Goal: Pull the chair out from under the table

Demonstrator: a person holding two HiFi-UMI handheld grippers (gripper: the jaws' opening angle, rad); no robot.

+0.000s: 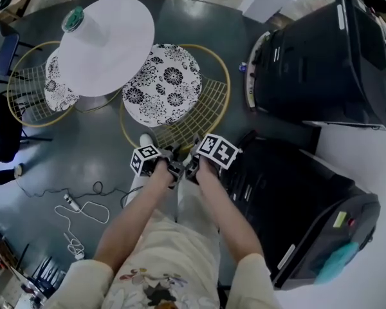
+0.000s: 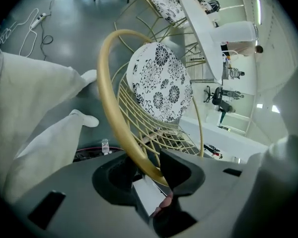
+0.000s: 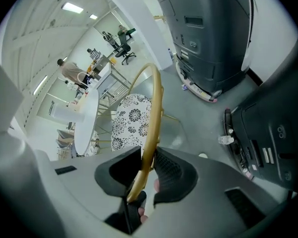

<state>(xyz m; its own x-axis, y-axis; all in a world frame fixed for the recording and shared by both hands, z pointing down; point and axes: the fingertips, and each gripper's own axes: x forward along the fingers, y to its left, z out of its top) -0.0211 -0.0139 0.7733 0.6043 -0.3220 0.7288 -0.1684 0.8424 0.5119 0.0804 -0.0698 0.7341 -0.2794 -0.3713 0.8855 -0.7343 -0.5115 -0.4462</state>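
A gold wire chair (image 1: 226, 85) with a black-and-white flowered cushion (image 1: 162, 84) stands half under the round white table (image 1: 109, 37). Both grippers sit side by side at the near edge of its gold back rim. In the left gripper view the rim (image 2: 109, 88) runs down between the jaws of the left gripper (image 2: 148, 165), and both pads lie against it. The right gripper (image 3: 148, 165) holds the same rim (image 3: 156, 98), with pads tight on either side. In the head view the left gripper (image 1: 170, 166) and right gripper (image 1: 192, 166) almost touch each other.
A second gold chair (image 1: 26, 89) stands at the table's left. Large black machines stand close on the right (image 1: 321, 56) and near right (image 1: 289, 205). A white cable and power strip (image 1: 77, 208) lie on the dark floor at left. The person's legs are right behind the chair.
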